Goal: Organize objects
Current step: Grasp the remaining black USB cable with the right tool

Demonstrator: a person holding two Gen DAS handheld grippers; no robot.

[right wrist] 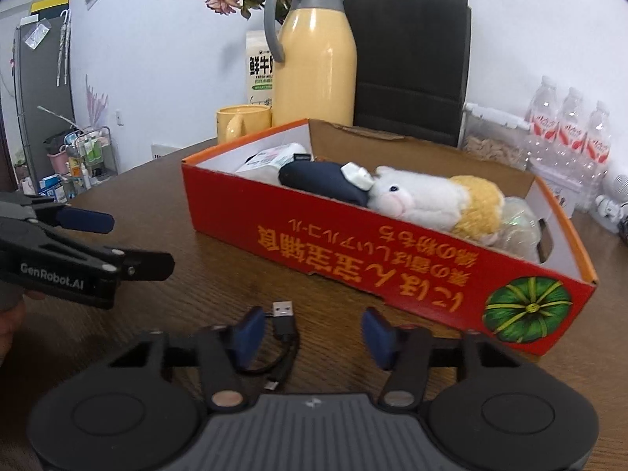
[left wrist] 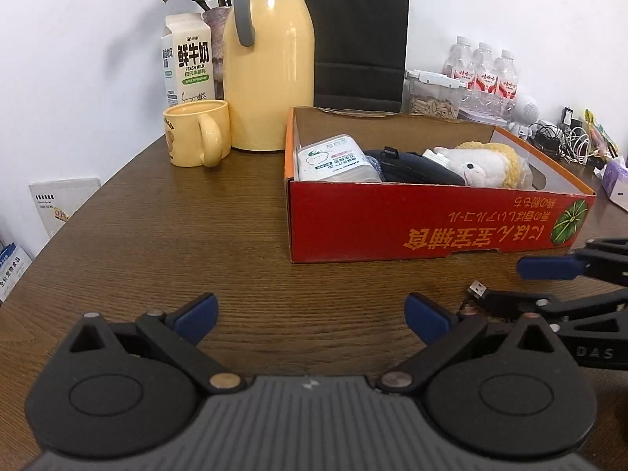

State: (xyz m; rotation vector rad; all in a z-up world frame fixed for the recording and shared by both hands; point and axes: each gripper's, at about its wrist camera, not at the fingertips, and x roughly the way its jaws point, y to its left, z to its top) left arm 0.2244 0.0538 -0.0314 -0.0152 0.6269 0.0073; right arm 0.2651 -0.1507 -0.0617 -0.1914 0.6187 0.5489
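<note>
Nearest in the right wrist view, the right gripper [right wrist: 314, 333] has its jaws apart, nothing pressed between the pads. A short black cable [right wrist: 283, 337] lies on the table [right wrist: 219, 274] between them, close to the left pad. Its long axis runs away from the camera: the silver USB plug points toward the box, and a smaller plug lies at the near end, with the cord looped beside it.

The left wrist view shows only the USB end of that cable, past the left gripper's [left wrist: 312, 316] right finger; its jaws stand wide apart over bare wood. Only this view shows the whole wipes pack [left wrist: 333, 159] at the box's left end.

Farther on, the red box [right wrist: 353, 235] holds a dark pouch [right wrist: 325, 182] and a plush toy [right wrist: 428, 196]. Behind it, toward the table's far edge, stand a mug [left wrist: 196, 131], a yellow flask [left wrist: 269, 66], a milk carton [left wrist: 188, 59] and a black bag [left wrist: 359, 35].
</note>
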